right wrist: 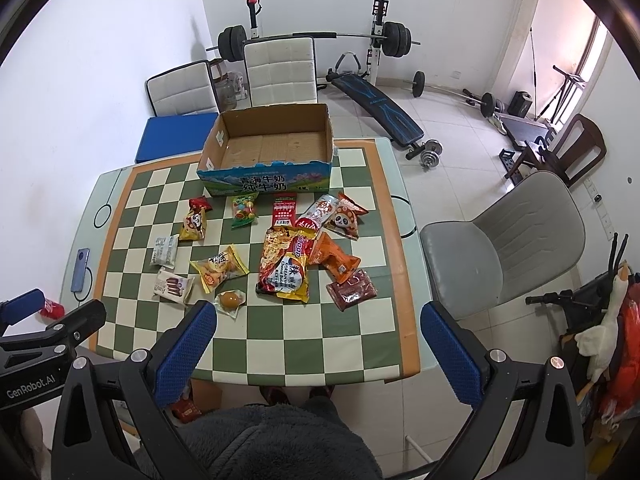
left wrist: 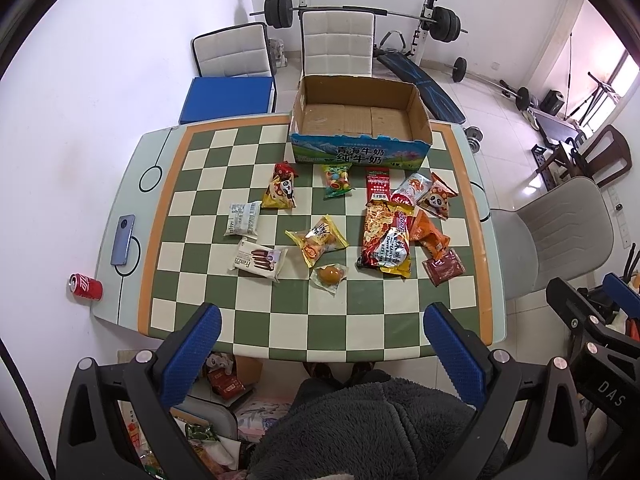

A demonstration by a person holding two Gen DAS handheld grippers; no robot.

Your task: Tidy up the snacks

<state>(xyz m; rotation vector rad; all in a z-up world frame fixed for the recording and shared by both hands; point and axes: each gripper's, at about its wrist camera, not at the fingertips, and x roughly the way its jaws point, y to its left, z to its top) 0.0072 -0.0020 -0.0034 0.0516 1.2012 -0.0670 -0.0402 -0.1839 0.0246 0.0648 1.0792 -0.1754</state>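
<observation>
Several snack packets lie scattered on the checkered table (left wrist: pixel 248 320), among them a large red noodle bag (left wrist: pixel 383 236), a yellow packet (left wrist: pixel 317 239), a white wafer pack (left wrist: pixel 260 260) and a small round orange snack (left wrist: pixel 329 274). An empty open cardboard box (left wrist: pixel 360 120) stands at the table's far edge; it also shows in the right wrist view (right wrist: pixel 272 144). My left gripper (left wrist: pixel 322 322) is open and empty, high above the near table edge. My right gripper (right wrist: pixel 318 320) is open and empty, also above the near edge.
A blue phone (left wrist: pixel 124 240) lies at the table's left edge and a red cola can (left wrist: pixel 85 285) beside it. A grey chair (right wrist: pixel 500 248) stands right of the table, white chairs (left wrist: pixel 338 44) behind it, with gym weights beyond.
</observation>
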